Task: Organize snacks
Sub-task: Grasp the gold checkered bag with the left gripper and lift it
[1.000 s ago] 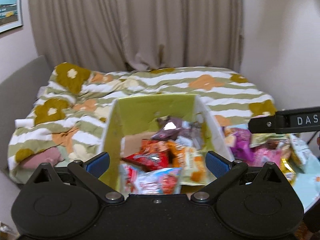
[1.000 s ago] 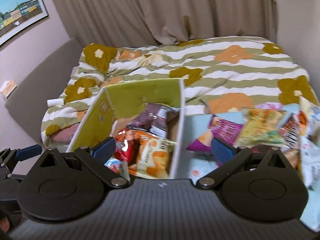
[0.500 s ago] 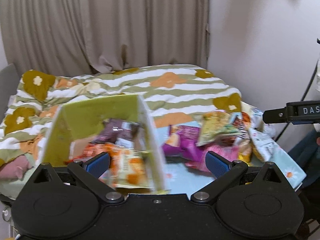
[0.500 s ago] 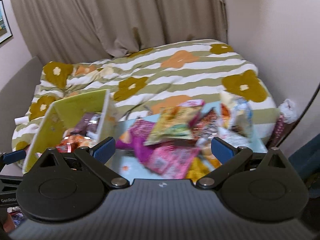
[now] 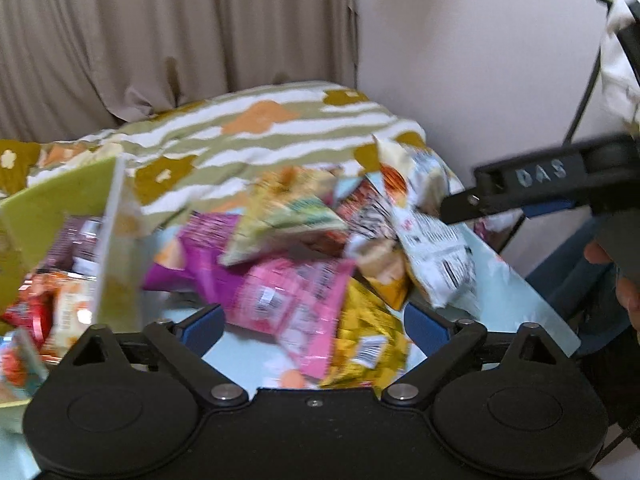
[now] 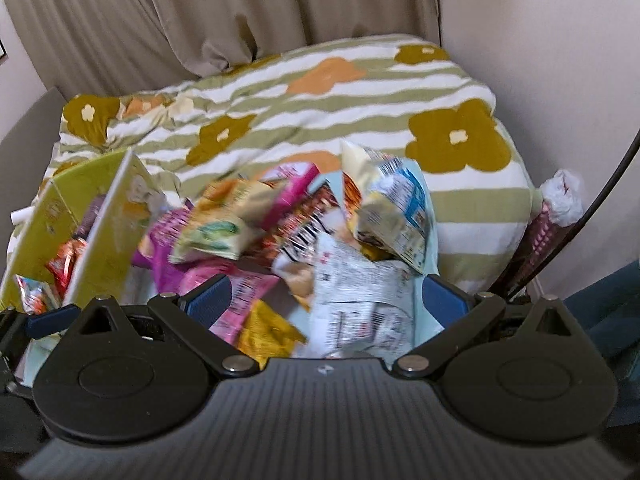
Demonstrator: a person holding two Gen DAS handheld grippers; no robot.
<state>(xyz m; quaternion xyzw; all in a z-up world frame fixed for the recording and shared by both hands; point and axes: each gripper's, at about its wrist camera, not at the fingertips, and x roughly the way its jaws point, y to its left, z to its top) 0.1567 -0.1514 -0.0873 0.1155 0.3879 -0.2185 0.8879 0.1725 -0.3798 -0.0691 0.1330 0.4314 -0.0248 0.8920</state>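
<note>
A pile of snack packets lies on a light blue table top (image 5: 516, 300). It includes a pink packet (image 5: 288, 300), a yellow packet (image 5: 372, 340), a purple packet (image 5: 208, 240) and a white packet (image 6: 360, 300). At the left stands a green box (image 5: 56, 204) (image 6: 100, 236) holding several packets. My left gripper (image 5: 314, 326) hovers above the pink and yellow packets. Its jaws are closing, and the pads touch nothing. My right gripper (image 6: 326, 300) is open above the white packet, and its side shows in the left wrist view (image 5: 540, 184).
Behind the table is a bed with a striped, flowered blanket (image 6: 320, 120), then a beige curtain (image 5: 180, 40) and a wall. A black cable (image 6: 580, 220) and a wrapped bundle (image 6: 560, 204) stand at the right. A person's hand (image 5: 628, 300) is at the right edge.
Both views have swung right from the green box to the snack pile and dropped closer to it. The left jaws stand slightly narrower.
</note>
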